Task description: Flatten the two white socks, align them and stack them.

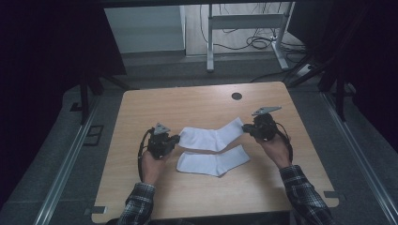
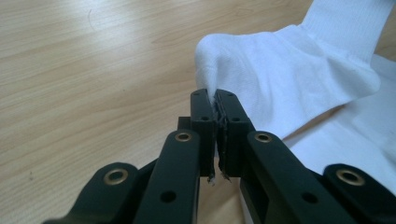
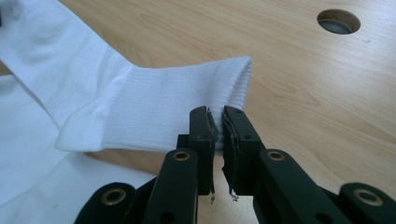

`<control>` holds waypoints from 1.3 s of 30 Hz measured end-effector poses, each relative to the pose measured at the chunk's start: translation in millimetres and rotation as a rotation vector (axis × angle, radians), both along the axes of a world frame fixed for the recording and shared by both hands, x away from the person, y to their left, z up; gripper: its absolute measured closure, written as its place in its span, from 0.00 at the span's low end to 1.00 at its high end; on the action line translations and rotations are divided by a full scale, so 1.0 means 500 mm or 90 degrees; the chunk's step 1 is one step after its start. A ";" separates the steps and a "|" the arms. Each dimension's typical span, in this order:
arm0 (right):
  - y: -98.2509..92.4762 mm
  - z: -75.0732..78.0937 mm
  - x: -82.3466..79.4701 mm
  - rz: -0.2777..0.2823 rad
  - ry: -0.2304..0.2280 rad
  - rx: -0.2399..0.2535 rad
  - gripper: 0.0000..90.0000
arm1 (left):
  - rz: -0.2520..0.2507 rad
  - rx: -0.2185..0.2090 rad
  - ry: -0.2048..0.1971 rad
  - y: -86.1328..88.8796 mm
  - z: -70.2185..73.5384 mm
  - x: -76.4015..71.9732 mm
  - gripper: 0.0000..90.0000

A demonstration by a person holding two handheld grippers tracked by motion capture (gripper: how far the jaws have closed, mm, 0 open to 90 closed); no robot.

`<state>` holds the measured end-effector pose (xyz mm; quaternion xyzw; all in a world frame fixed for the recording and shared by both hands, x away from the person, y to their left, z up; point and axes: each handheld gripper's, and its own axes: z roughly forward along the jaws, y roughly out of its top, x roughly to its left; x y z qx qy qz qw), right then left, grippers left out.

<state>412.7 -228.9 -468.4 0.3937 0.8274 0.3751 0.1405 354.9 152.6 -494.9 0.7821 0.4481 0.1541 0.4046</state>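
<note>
**Upper sock pinched at both ends, second sock flat below it**

While both grippers were clamped on it, the upper sock (image 1: 213, 136) hung stretched between them over the middle of the wooden table (image 1: 141, 112). It was white, toe end at the person's left, ribbed cuff at the right and angled up toward the far side.

Left gripper (image 1: 174, 139): jaws closed down to a thin slit, toe fabric pinched between the pads. In the left gripper view the toe (image 2: 219, 70) bunched up into a peak right above the jaw tips, and the rest of the sock ran off to the upper right.

Right gripper (image 1: 246, 127): jaws nearly shut on the edge of the ribbed cuff (image 3: 187, 112). A bit more gap showed between the pads than on the left, with cloth caught in it. The cuff opening stood off the tabletop in the right gripper view.

Lower sock (image 1: 213, 161): also white, flat on the table just nearer the person, roughly parallel to the held one. Nothing gripped it. Could not tell whether the two socks overlapped or only lay close at the middle.

Round cable hole (image 1: 237, 96) sat in the table near the far edge, well apart from both socks. Person's forearms in plaid sleeves (image 1: 305, 192) came in from the near edge. A desk frame (image 1: 244, 23) with loose cables stood on the floor beyond.
</note>
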 end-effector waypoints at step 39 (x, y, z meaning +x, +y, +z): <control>-0.007 -0.043 -0.126 0.052 0.042 -0.052 0.70 | -0.036 0.084 0.022 -0.016 -0.018 -0.116 0.60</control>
